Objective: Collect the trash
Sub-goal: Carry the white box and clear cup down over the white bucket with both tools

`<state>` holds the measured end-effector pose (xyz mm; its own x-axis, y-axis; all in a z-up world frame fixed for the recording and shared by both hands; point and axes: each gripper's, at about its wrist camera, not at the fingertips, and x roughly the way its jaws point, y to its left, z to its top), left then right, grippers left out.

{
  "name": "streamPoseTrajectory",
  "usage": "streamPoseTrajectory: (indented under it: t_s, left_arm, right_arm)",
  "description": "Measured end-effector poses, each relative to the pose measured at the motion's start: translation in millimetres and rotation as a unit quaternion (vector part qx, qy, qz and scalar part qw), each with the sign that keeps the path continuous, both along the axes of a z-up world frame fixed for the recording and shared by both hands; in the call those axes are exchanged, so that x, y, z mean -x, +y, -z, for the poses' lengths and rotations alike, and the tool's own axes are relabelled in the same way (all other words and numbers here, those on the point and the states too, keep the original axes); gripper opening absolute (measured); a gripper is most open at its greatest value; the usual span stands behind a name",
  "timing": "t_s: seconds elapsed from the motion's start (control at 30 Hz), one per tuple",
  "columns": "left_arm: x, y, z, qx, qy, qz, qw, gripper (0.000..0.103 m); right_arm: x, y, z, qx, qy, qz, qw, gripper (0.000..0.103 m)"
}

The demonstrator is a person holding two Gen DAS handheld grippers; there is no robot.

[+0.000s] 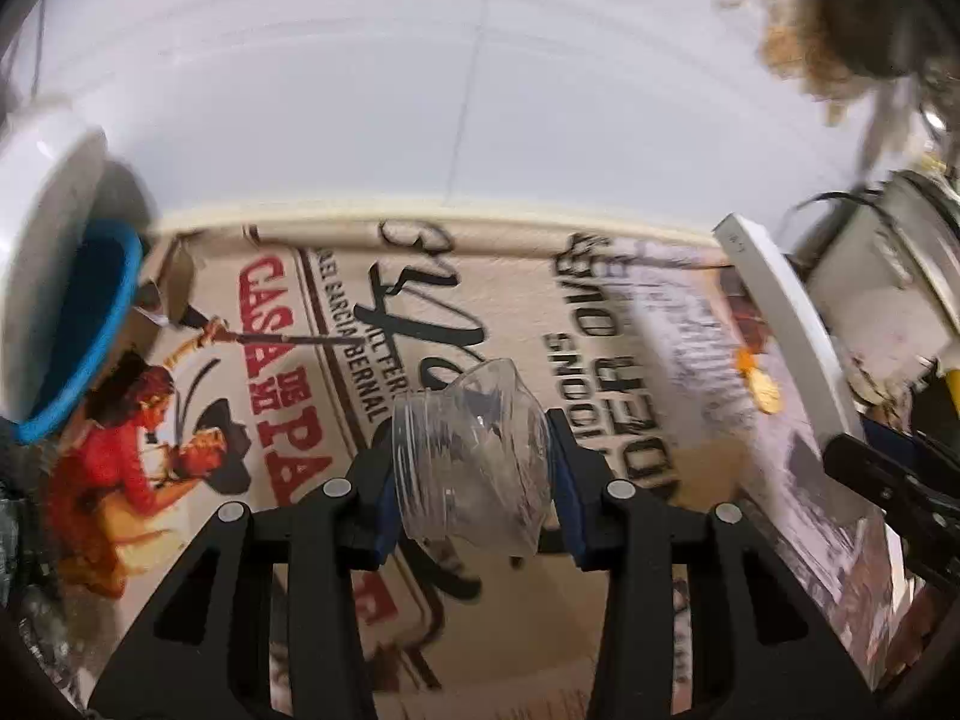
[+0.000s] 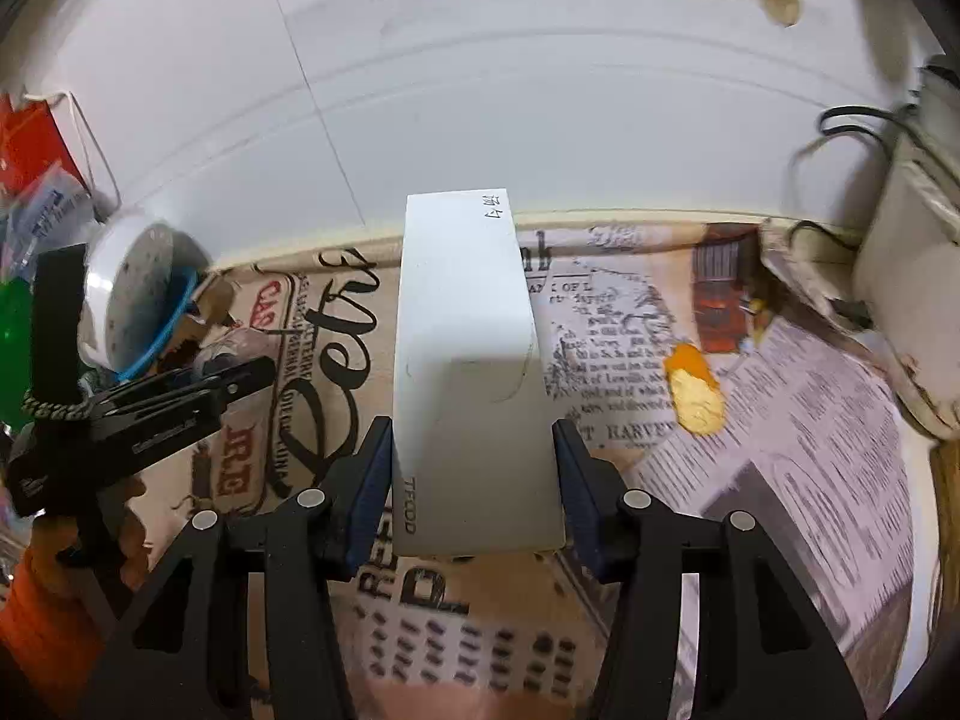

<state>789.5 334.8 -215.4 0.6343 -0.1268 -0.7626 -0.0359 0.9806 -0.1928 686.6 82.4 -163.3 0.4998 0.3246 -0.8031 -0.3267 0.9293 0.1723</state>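
Black linkage arms of our left gripper (image 1: 471,468) fill the near edge of the left wrist view. Its blue pads are clamped on a crumpled clear plastic cup (image 1: 474,450), which sits crosswise between them, ribbed rim to the left, above the printed tablecloth (image 1: 300,324). Far left, a white bin with a blue liner (image 1: 78,312) stands at the table's far corner, mouth tipped toward us; we judge it the likely drop point. It lies left and far of the cup, so our left hand seems the nearer 1 of the 2.

Right wrist view: our right gripper (image 2: 474,480) is closed on a white rectangular box (image 2: 468,372), pads pressing its 2 long side faces. The box's long axis runs straight away from us, along the fingers, far end up near the table's far edge. An orange peel scrap (image 2: 693,387) lies on the cloth to the right of the box, apart from it and not yet collected. The bin (image 2: 141,294) shows far left here, beyond the left gripper (image 2: 240,378), so the box would have to cross leftward, far end first. Peel is nearest the right hand.
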Motion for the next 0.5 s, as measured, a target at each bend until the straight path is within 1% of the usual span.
streamPoseTrajectory:
  t_s: [0.13,0.37,0.5]
  left_arm:
    - [37,-18,-37,-0.029,-0.032,0.008,0.9990,0.042]
    - [116,-56,-90,-0.034,-0.075,0.014,0.9965,0.042]
    - [165,-83,-109,-0.034,-0.098,0.007,0.9945,0.042]
  right_arm:
    - [27,-6,-23,-0.011,-0.020,0.004,1.000,0.049]
    - [83,-31,-66,-0.020,-0.062,-0.004,0.998,0.049]
    - [120,-57,-81,-0.030,-0.080,-0.011,0.996,0.049]
